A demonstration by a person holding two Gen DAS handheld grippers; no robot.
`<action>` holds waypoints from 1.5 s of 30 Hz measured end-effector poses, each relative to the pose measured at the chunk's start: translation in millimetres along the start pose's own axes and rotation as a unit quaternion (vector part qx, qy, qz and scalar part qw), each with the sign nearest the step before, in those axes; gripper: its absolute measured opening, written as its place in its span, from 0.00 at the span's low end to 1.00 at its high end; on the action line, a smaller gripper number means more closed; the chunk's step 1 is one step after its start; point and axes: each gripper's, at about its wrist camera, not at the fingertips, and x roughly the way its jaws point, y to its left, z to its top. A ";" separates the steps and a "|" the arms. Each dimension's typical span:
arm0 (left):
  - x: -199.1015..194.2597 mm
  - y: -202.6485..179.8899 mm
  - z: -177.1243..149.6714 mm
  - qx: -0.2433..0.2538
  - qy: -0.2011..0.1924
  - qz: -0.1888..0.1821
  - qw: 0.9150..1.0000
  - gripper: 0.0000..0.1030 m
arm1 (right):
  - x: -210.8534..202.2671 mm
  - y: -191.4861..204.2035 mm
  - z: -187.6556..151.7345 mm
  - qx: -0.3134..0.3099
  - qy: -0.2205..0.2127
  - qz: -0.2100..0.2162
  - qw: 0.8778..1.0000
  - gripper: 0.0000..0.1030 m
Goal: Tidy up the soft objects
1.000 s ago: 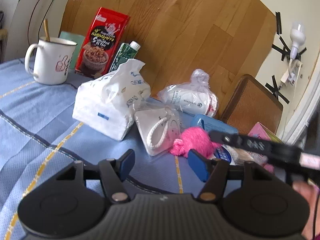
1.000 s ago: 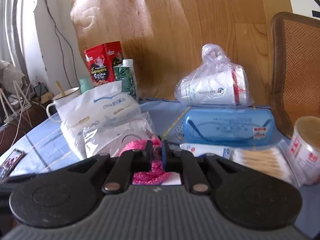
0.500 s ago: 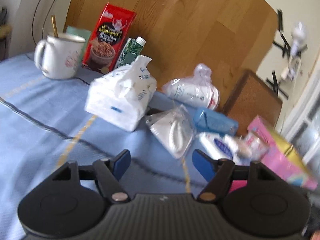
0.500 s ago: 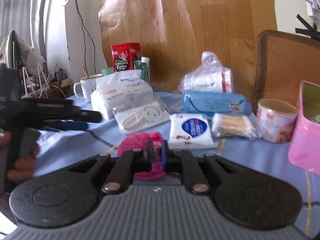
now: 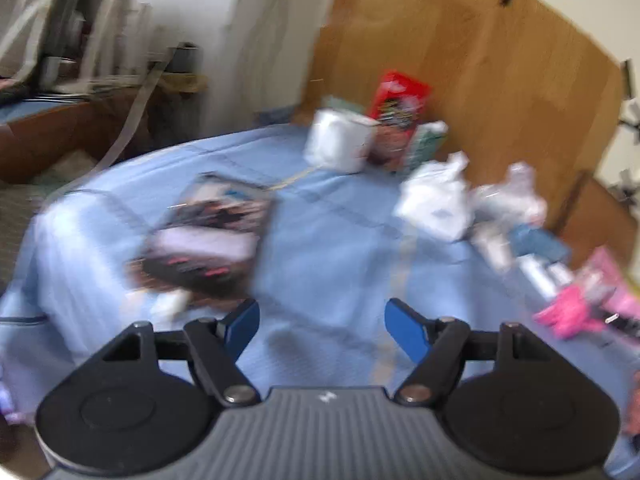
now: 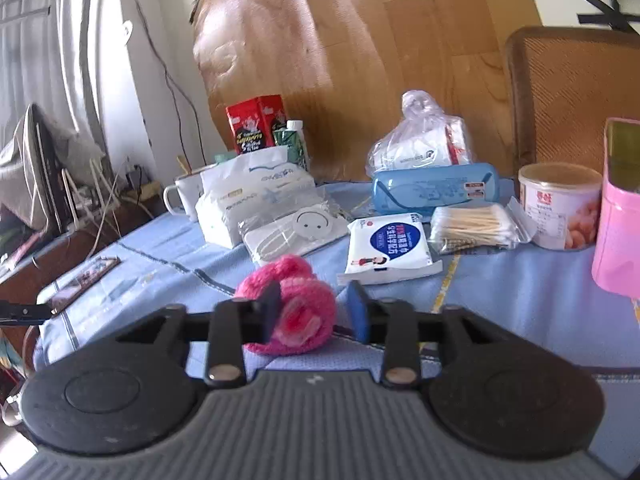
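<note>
A pink knitted soft toy (image 6: 290, 306) lies on the blue cloth, between the spread jaws of my right gripper (image 6: 314, 312), which is open around it. It also shows, blurred, at the far right of the left wrist view (image 5: 570, 312). My left gripper (image 5: 322, 326) is open and empty above the cloth, well to the left of the toy. A white tissue pack (image 6: 256, 196), a bagged white socket (image 6: 292, 230) and a wet-wipes pack (image 6: 386, 248) lie behind the toy.
A photo card (image 5: 208, 236) lies on the cloth left of my left gripper. A mug (image 6: 186, 194), red tin (image 6: 256, 126), blue case (image 6: 434, 188), cotton swabs (image 6: 474, 226), a round can (image 6: 560, 204) and a pink box (image 6: 618, 208) crowd the back and right.
My right gripper has opened and the pink toy now rests on the cloth between its jaws. My left gripper has swung left, away from the pile; its view is blurred.
</note>
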 end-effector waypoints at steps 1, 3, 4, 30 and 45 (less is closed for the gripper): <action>6.6 -12.6 3.8 0.010 -0.002 -0.020 1.000 0.68 | -1.2 -0.6 -0.7 0.002 0.001 0.003 1.000 0.42; 21.9 -41.5 10.8 0.038 -0.006 -0.057 0.998 0.68 | -3.0 1.0 -2.7 -0.001 0.007 0.011 1.000 0.47; 29.6 -55.7 14.2 0.051 -0.007 -0.077 0.996 0.69 | -3.5 1.9 -3.3 -0.004 0.009 0.015 1.000 0.49; 147.5 -198.9 -5.6 0.084 0.119 -0.269 0.952 0.49 | 16.5 20.9 -11.5 -0.073 0.082 -0.025 0.994 0.36; 143.4 -381.9 -5.6 0.207 0.087 -0.387 0.894 0.49 | -81.1 -53.6 7.5 -0.051 -0.080 -0.208 0.974 0.35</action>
